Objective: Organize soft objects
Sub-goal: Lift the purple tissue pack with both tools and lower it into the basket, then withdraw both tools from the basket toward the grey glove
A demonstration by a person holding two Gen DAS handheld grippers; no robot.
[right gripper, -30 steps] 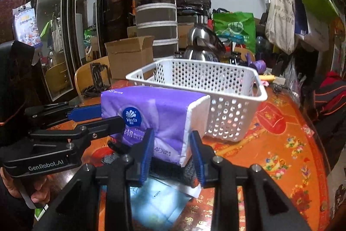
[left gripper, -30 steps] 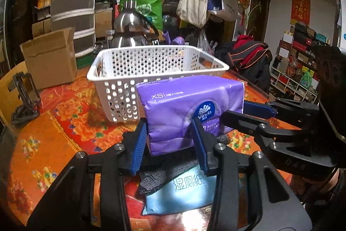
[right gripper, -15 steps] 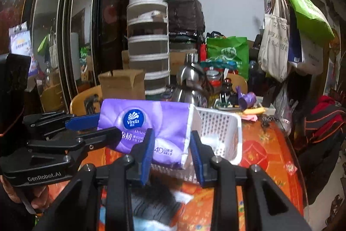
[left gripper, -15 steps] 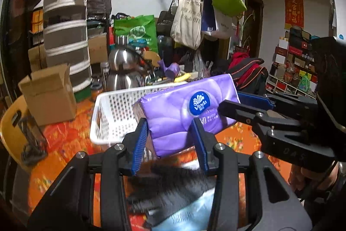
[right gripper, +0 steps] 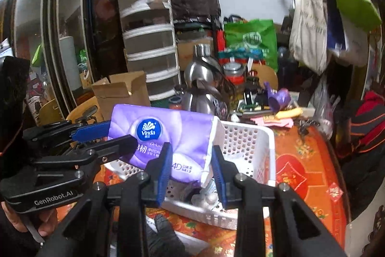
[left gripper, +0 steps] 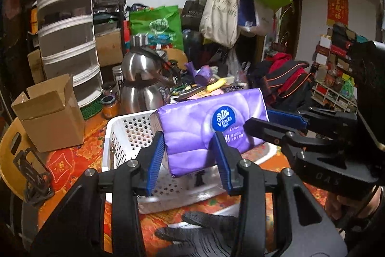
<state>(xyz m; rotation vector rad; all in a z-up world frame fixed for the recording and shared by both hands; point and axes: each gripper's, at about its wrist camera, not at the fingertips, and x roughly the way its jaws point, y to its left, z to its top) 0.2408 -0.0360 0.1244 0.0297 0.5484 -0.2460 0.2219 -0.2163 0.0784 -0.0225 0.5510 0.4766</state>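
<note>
A purple Vinda tissue pack [left gripper: 211,129] hangs in the air over the white perforated basket [left gripper: 125,127]. My left gripper [left gripper: 190,158] is shut on its near end. My right gripper [right gripper: 190,163] is shut on its other end; the pack [right gripper: 168,134] shows there above the basket [right gripper: 247,136]. Each gripper shows in the other's view, the right one [left gripper: 281,122] and the left one [right gripper: 96,134]. A black glove [left gripper: 204,230] lies on the table below my left gripper, near the basket's front.
The table has a red-orange floral cloth [right gripper: 300,170]. Behind the basket stand a steel kettle [left gripper: 142,86], a cardboard box [left gripper: 48,112], a stacked drawer unit [left gripper: 67,33] and clutter. Small items [right gripper: 204,196] lie inside the basket.
Both grippers have lifted the tissue pack from the table in front of the basket up and forward, so it now hangs over the basket. The blue packet has dropped out of view.
</note>
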